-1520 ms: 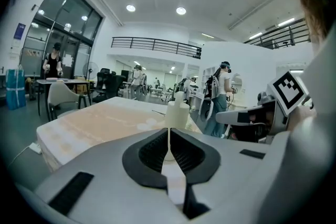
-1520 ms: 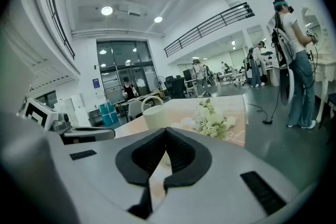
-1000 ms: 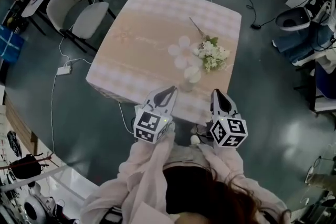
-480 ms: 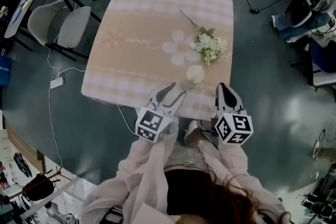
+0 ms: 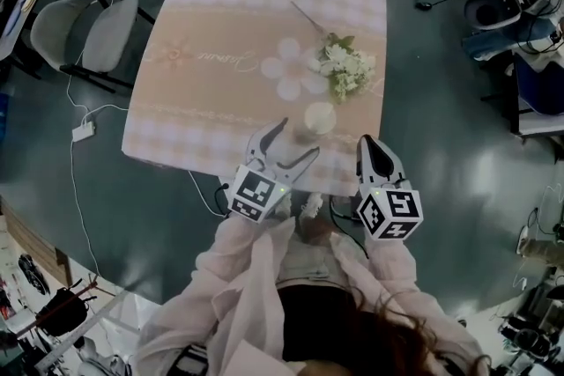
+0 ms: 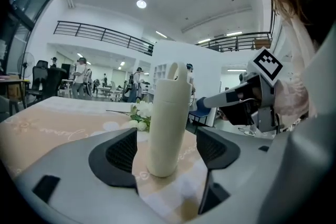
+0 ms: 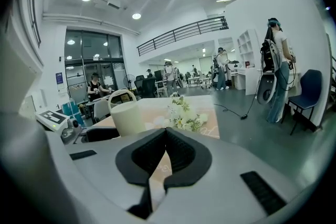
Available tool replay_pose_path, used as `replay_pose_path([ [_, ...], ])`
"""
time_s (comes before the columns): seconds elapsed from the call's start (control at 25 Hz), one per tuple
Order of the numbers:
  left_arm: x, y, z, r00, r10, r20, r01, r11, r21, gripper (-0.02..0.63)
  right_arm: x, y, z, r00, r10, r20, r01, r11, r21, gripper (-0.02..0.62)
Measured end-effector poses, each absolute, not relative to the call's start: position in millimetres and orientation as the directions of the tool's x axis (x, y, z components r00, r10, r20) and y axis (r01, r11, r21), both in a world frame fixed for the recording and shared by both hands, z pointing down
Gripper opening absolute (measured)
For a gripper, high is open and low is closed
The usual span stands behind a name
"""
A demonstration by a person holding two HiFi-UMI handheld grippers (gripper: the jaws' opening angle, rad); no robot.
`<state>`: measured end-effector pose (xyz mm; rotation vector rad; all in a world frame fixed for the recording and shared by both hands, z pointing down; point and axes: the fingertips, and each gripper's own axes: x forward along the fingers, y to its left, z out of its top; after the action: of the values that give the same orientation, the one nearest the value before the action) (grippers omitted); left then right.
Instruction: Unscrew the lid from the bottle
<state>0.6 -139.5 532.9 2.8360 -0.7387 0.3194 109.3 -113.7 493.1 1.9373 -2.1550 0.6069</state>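
pink tablecloth (image 5: 220, 101), cream bottle (image 6: 168, 123) between just-widened jaws of left tool (image 5: 298, 139)

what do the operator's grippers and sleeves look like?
The left gripper and right gripper match: pale grey shells, black ribbed pads, and a cube of black-and-white square markers on each. The sleeves are loose and pale pink.
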Motion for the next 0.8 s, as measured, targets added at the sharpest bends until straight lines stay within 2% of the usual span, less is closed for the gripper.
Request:
replay_pose_path([
  [0.8, 50, -160, 568, 0.861, -0.435, 0.265, -0.455, -0.890, 0.018, 0.362, 126, -103, 512, -0.136, -0.886, 0.443, -0.983, 0.063, -0.175, 0.014],
])
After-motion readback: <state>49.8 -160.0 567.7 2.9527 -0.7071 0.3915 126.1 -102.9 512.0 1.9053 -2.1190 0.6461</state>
